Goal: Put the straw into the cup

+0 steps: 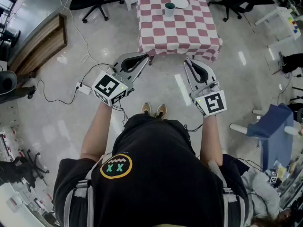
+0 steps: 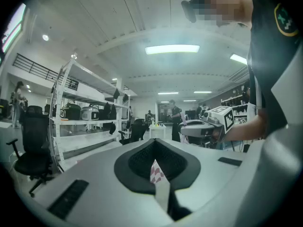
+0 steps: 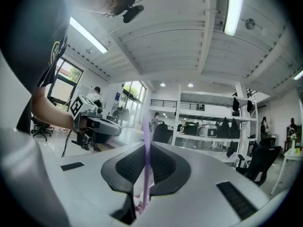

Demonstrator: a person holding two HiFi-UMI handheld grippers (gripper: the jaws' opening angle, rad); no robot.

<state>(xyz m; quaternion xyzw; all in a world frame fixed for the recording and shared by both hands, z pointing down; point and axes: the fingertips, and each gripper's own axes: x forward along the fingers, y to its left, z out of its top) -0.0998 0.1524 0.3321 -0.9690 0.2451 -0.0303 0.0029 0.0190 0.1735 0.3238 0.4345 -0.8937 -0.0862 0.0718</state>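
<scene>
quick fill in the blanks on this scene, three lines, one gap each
1. The purple straw is clamped in the person's ___ gripper.
2. The cup stands on a table covered by a red and white ___ cloth.
3. The left gripper holds nothing and hangs short of the table, over the ___.

Missing words: right; checked; floor
</scene>
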